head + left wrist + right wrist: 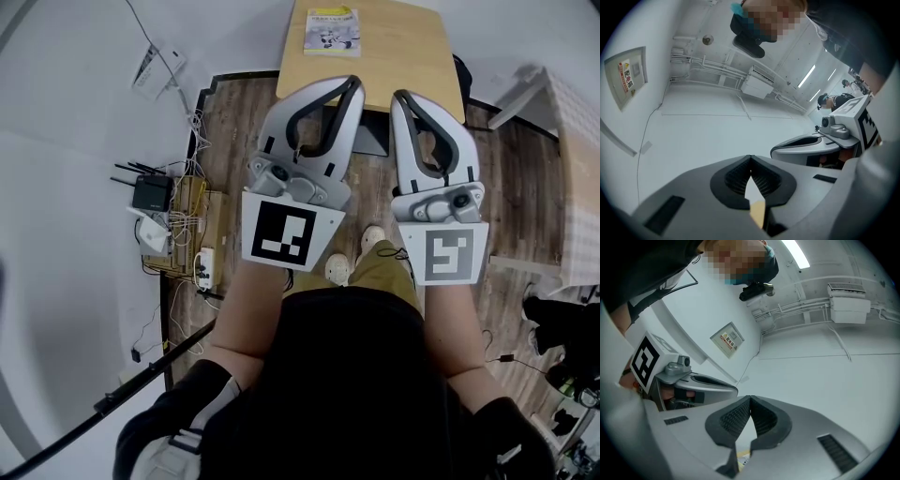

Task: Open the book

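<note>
on the far left part of a light wooden table, at the far end of the scene, the book lies flat and closed, cover up, with a yellow band along its far edge. nearer, the person holds both tools side by side above the dark wood floor, tips pointing away toward the table's near edge and stopping short of the book. the left gripper has its jaws pressed together, and in the left gripper view the ribbed pads meet at the tip with nothing pinched. the right gripper is the same, with its jaws together, tips touching and nothing between them. each tool carries a marker cube at its near end, the left cube and the right cube. the person's shoes show on the floor between the two tools. to the left, by the white wall, a black router with antennas sits beside a white power strip and loose cables.
</note>
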Motion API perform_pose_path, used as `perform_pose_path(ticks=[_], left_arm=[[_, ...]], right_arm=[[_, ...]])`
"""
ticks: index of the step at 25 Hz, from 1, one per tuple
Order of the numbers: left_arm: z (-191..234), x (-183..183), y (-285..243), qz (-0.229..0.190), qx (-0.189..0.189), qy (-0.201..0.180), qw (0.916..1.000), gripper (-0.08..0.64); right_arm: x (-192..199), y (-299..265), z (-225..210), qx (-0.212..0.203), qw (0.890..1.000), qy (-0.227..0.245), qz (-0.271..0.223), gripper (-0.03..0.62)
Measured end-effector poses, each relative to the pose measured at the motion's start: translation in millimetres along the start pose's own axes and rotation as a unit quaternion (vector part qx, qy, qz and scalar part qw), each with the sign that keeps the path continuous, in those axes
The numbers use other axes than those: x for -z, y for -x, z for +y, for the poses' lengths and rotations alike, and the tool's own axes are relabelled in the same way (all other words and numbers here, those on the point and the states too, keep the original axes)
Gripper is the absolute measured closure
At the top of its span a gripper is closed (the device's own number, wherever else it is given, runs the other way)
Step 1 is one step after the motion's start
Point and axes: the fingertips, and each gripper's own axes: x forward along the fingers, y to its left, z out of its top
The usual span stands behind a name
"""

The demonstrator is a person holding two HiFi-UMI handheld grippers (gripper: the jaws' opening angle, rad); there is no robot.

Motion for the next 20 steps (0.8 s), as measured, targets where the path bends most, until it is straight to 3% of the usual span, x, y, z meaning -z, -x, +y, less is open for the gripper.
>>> perform_pose_path(ticks=[10, 20], left_arm=[[17, 29, -34, 0.01, -0.013, -0.008, 0.9998, 0.553], [50, 84, -127, 0.027, -0.03, -0.018, 0.999, 0.554]], right_arm=[[33, -28, -21, -0.007, 1.0, 0.0, -0.002, 0.563], [99, -95, -86, -0.023, 1.0, -0.011, -0.005, 0.563]])
